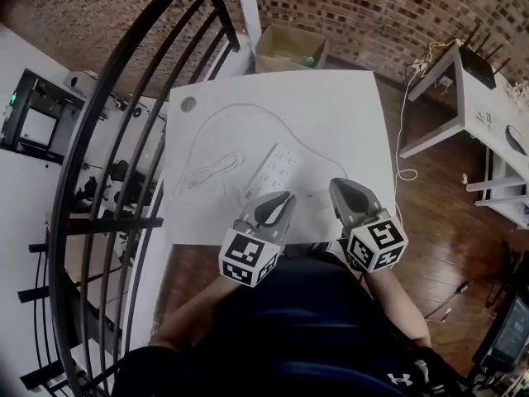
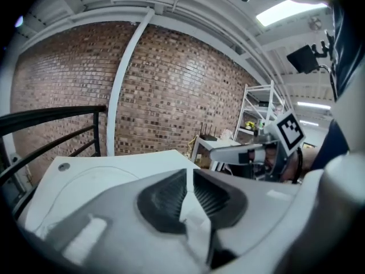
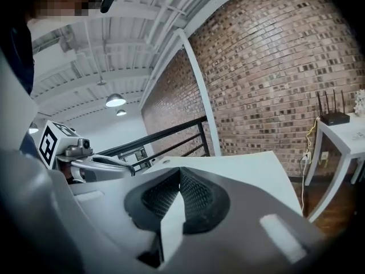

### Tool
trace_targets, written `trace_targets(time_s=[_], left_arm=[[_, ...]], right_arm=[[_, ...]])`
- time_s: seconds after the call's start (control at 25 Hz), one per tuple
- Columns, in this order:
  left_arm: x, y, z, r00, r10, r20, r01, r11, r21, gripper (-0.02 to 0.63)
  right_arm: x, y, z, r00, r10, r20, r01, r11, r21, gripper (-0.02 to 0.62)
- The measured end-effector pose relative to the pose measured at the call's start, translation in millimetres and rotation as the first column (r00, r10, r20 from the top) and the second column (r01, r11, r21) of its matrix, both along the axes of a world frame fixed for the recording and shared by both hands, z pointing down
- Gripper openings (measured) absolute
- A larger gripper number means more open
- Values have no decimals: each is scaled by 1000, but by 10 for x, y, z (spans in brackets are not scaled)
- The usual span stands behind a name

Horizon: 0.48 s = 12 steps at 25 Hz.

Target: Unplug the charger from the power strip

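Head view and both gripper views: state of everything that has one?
left gripper: jaws nearly together, narrow gap, nothing between them.
right gripper: shut, empty.
power strip: flat on the table, neither gripper touching it; too small to tell whether a charger is plugged in.
cable: loosely coiled on the table, left of the strip.
cardboard box: top open, on the floor beyond the table.
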<state>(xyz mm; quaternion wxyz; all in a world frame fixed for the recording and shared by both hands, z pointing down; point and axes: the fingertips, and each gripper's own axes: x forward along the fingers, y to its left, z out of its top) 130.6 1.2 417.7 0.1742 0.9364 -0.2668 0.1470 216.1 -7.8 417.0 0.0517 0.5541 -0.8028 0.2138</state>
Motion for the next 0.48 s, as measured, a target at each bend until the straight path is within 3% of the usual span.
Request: trace_targets(time_s=[0.32, 0.48], left_arm=[[124, 81, 44, 1000, 18, 16, -18, 1000, -5, 35], [148, 76, 40, 999, 17, 31, -16, 1000, -18, 38]], right_arm=[[145, 144, -185, 997, 68, -38, -64, 993, 97, 11], [163, 116, -200, 998, 51, -39, -47, 995, 92, 11]])
